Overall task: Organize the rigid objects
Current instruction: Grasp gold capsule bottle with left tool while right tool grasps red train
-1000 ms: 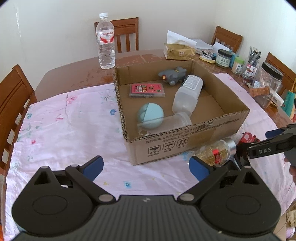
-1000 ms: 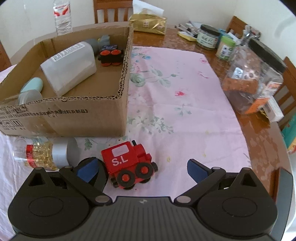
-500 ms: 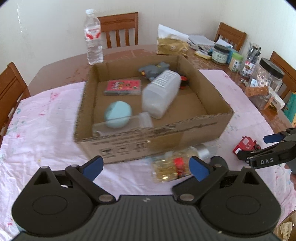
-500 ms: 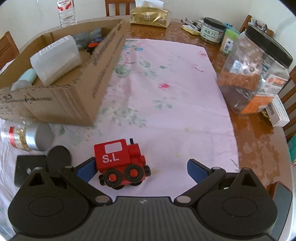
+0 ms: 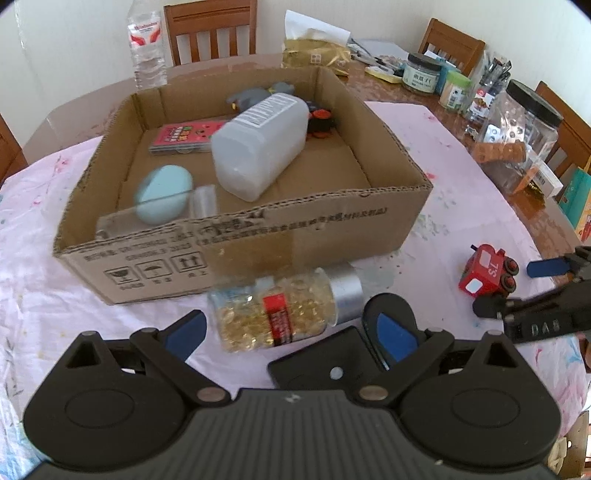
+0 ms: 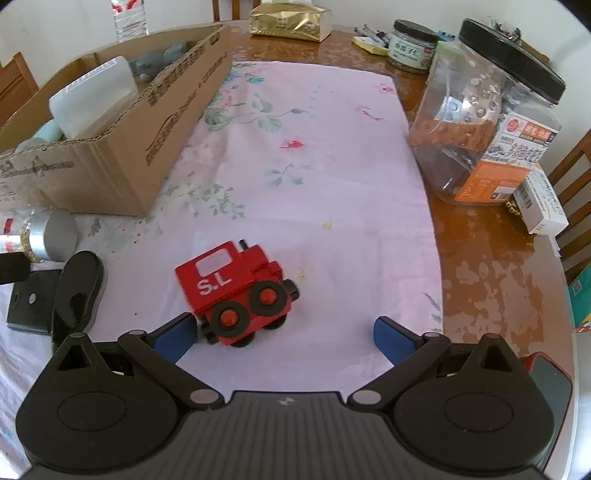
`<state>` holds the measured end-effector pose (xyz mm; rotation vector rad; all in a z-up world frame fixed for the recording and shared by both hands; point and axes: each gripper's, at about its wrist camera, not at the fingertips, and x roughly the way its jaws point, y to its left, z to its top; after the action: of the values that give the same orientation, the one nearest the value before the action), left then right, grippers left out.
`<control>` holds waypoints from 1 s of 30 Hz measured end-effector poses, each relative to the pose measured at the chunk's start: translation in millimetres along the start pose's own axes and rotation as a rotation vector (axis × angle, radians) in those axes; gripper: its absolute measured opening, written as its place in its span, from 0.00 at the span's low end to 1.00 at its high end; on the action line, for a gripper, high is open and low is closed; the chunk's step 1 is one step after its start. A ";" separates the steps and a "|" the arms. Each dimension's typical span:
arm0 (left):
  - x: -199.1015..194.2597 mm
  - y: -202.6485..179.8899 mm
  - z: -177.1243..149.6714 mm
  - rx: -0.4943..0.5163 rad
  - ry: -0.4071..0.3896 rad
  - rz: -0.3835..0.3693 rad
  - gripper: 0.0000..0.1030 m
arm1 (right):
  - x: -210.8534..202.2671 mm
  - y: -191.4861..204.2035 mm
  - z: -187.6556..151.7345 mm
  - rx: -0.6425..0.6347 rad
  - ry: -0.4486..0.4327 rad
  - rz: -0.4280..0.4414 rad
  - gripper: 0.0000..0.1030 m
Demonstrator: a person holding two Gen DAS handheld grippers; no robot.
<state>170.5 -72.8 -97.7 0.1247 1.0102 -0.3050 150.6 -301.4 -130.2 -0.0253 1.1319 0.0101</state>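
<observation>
A cardboard box [image 5: 314, 236] holds a white plastic bottle [image 5: 262, 147], a blue egg-shaped thing [image 5: 164, 194], a red card pack [image 5: 184, 137] and a grey toy. A clear jar of golden capsules [image 5: 277, 314] lies in front of the box, between the fingers of my open left gripper [image 5: 290, 326]. A black flat object [image 5: 332, 369] lies beside the jar. A red toy train [image 6: 236, 291] marked S.L stands on the pink cloth, just ahead of my open right gripper [image 6: 284, 336], near its left finger. The train also shows in the left wrist view [image 5: 487, 273].
A big clear jar with a black lid [image 6: 487, 122] stands right on the bare wooden table [image 6: 491, 258]. Small jars [image 6: 410, 48], a gold tissue pack [image 6: 291, 20] and a water bottle [image 5: 147, 48] stand at the back. Chairs surround the table.
My left gripper has moved right and closer, so the capsule jar now lies between its fingers. My right gripper has swung right; the train now sits nearer its left finger.
</observation>
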 end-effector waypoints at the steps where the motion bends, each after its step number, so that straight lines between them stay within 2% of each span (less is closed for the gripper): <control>1: 1.1 -1.1 1.4 0.001 -0.004 0.009 0.96 | -1.0 1.9 0.0 -0.003 0.003 0.010 1.00; 8: 12.3 -2.2 11.3 -0.001 -0.012 0.041 0.96 | -16.0 9.8 15.7 0.055 -0.075 0.058 1.00; 10: 14.9 -2.3 12.5 0.003 -0.011 0.055 0.96 | -14.4 13.4 23.6 0.070 -0.101 0.035 1.00; 12: 16.8 -2.0 12.8 0.005 -0.009 0.052 0.96 | -8.9 18.2 30.0 0.077 -0.114 -0.024 1.00; 14: 18.2 -1.6 12.9 0.009 -0.008 0.048 0.96 | -2.0 19.7 31.9 0.091 -0.107 -0.068 1.00; 18: 17.5 0.8 11.4 0.016 -0.007 0.043 0.96 | 1.7 14.6 21.0 0.123 -0.066 -0.101 1.00; 22: 12.3 7.1 6.1 0.018 0.000 0.051 0.96 | -1.4 9.2 2.0 0.129 -0.018 -0.108 1.00; 30: 19.0 17.2 -2.3 0.012 0.009 0.082 0.96 | -5.9 8.5 -15.2 0.142 -0.022 -0.083 1.00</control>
<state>183.2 -59.6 -115.7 0.1785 1.0094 -0.2360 134.1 -293.2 -131.4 0.0544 1.1061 -0.1440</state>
